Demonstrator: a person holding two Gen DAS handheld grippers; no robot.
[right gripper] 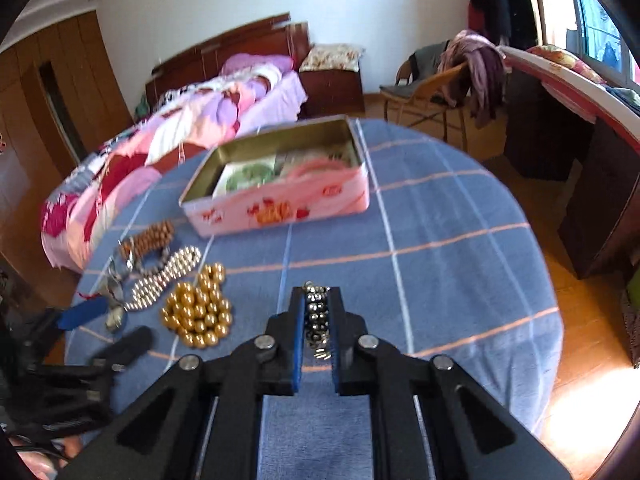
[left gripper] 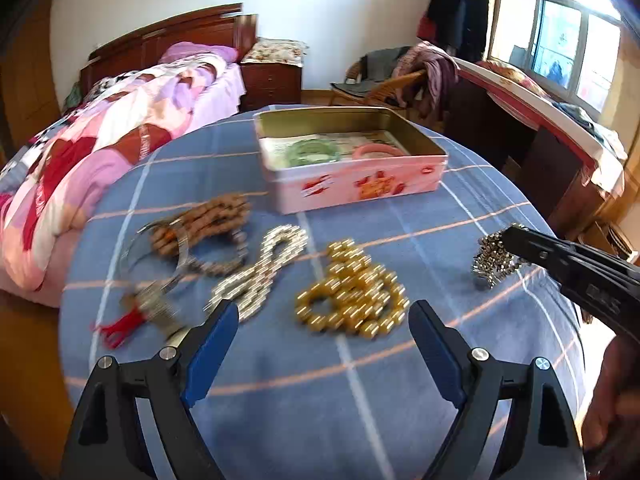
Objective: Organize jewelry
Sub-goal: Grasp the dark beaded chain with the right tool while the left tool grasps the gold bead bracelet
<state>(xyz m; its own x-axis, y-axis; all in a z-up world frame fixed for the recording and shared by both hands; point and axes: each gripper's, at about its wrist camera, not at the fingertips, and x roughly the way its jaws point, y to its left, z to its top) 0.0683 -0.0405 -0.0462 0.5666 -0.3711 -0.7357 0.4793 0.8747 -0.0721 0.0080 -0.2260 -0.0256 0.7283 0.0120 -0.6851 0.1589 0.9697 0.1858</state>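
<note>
My right gripper (right gripper: 316, 294) is shut on a dark silver bead bracelet (right gripper: 317, 316), held just above the blue checked tablecloth (right gripper: 440, 264); from the left wrist the bracelet (left gripper: 494, 258) hangs from the right gripper (left gripper: 510, 236). My left gripper (left gripper: 322, 312) stands open over the cloth, with a gold bead strand (left gripper: 352, 304) lying just beyond its fingertips. A white pearl strand (left gripper: 256, 276), brown wooden beads (left gripper: 208, 220), a clear bangle (left gripper: 154, 252) and a red tassel piece (left gripper: 124, 326) lie to the left. A pink tin box (left gripper: 352, 160) at the back holds a green bangle (left gripper: 314, 152) and a pink bangle (left gripper: 376, 150).
The round table drops off on every side. A bed with a pink quilt (left gripper: 100, 152) is to the left, a wicker chair with clothes (left gripper: 400, 84) behind the table, and a dark desk (left gripper: 540, 152) under the window on the right. A hand (left gripper: 612, 400) holds the right gripper.
</note>
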